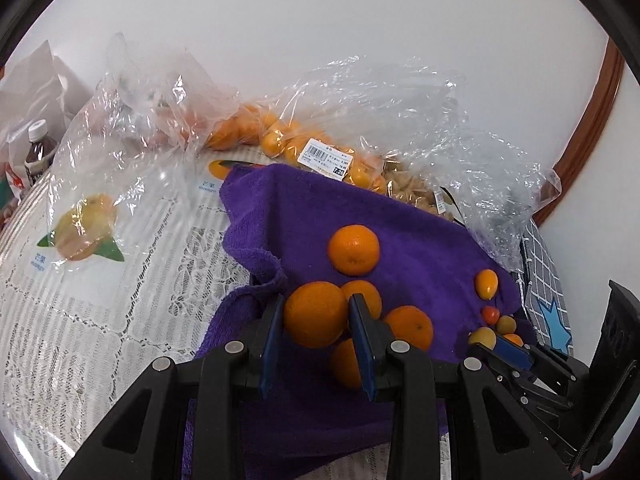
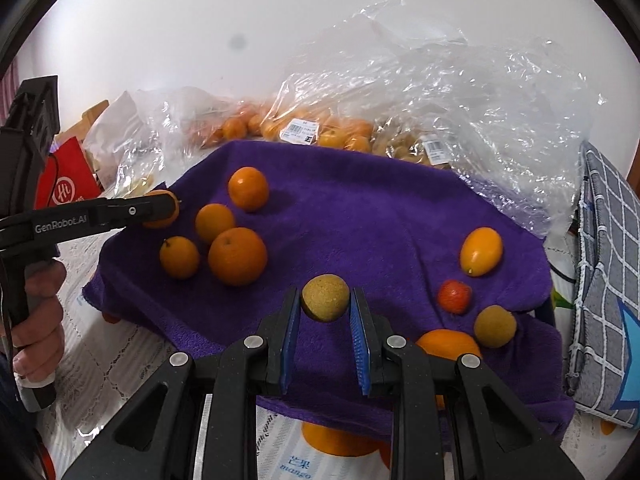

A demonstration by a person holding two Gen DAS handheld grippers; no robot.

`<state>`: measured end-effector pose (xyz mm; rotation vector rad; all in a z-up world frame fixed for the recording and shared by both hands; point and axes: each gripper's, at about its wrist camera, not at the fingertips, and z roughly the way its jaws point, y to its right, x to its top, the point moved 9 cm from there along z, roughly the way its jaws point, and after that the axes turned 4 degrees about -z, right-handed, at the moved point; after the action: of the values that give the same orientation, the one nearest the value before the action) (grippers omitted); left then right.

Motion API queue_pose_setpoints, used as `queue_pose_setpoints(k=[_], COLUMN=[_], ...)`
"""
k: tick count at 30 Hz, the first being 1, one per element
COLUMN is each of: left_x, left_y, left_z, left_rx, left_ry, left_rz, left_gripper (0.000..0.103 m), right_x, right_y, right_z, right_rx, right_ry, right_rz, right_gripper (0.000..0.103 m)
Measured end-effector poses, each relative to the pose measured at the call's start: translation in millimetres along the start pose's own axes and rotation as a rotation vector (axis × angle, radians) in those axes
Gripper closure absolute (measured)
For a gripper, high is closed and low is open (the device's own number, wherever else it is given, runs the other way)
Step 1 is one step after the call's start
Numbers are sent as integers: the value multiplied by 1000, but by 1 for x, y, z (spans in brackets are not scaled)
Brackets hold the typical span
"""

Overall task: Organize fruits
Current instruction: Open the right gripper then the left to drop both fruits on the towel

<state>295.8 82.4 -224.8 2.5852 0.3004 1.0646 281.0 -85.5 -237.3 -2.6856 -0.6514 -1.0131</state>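
A purple towel (image 1: 404, 224) (image 2: 360, 216) lies on the table with fruit on it. My left gripper (image 1: 316, 312) is shut on an orange (image 1: 314, 314) just above the towel's left edge; it also shows in the right wrist view (image 2: 160, 210). Several more oranges (image 1: 354, 249) (image 2: 237, 256) lie close by. My right gripper (image 2: 325, 300) is shut on a tan round fruit (image 2: 325, 297). A yellow-orange oval fruit (image 2: 481, 251) (image 1: 486, 284), a small red fruit (image 2: 454, 296) and another tan fruit (image 2: 495, 326) lie to the right.
Clear plastic bags (image 1: 360, 120) (image 2: 460, 92) with small oranges and pale fruit lie behind the towel. A lace tablecloth (image 1: 100, 312) with mango prints covers the table. A bottle (image 1: 38, 148) stands far left. A grey checked cloth (image 2: 604, 260) lies at right.
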Motion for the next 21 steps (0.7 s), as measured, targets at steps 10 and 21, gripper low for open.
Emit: queue_pose_setpoints(k=[10, 21], left_x=[0, 2], left_y=[-1, 1], left_z=[0, 0], left_rx=[4, 0], left_ry=[22, 41], left_rz=[11, 11], left_gripper=[72, 71], right_x=[-5, -5], right_y=[1, 3], right_z=[8, 3], right_rx=[30, -1], right_ry=[-22, 2], right_rz=[26, 30], right_gripper=[78, 65])
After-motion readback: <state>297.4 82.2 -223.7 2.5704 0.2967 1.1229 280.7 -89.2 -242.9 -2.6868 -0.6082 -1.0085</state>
